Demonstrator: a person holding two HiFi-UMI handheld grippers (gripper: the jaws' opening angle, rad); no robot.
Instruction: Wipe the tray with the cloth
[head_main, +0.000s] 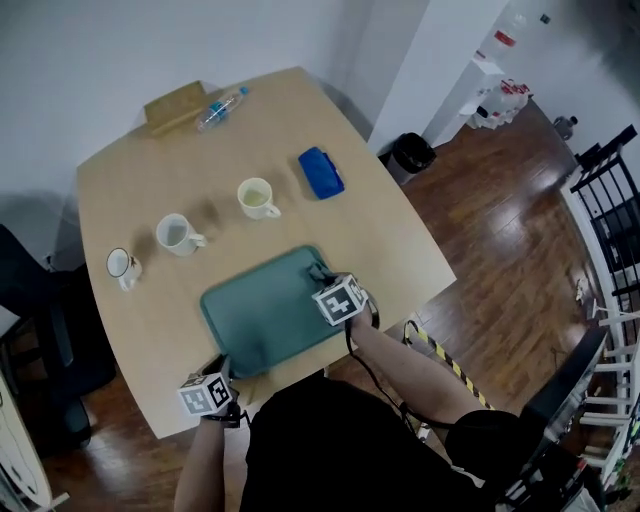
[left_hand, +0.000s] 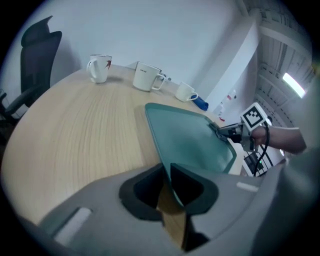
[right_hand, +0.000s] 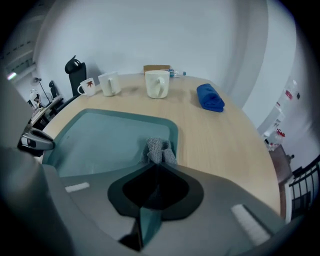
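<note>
A teal tray (head_main: 262, 315) lies on the wooden table near its front edge. My left gripper (head_main: 222, 368) is at the tray's near left corner. In the left gripper view, the left gripper (left_hand: 167, 172) is shut on the thin rim of the tray (left_hand: 190, 142). My right gripper (head_main: 321, 272) is over the tray's far right corner. In the right gripper view, the right gripper (right_hand: 157, 162) is shut on a small grey cloth (right_hand: 159, 149), which rests on the floor of the tray (right_hand: 105, 142) by the far right rim.
Behind the tray stand a white mug (head_main: 178, 235), a small dark-rimmed mug (head_main: 122, 265) and a cream cup (head_main: 257, 197). A folded blue cloth (head_main: 320, 172) lies to the right; a bottle (head_main: 220, 108) and a box (head_main: 176, 108) sit at the far edge.
</note>
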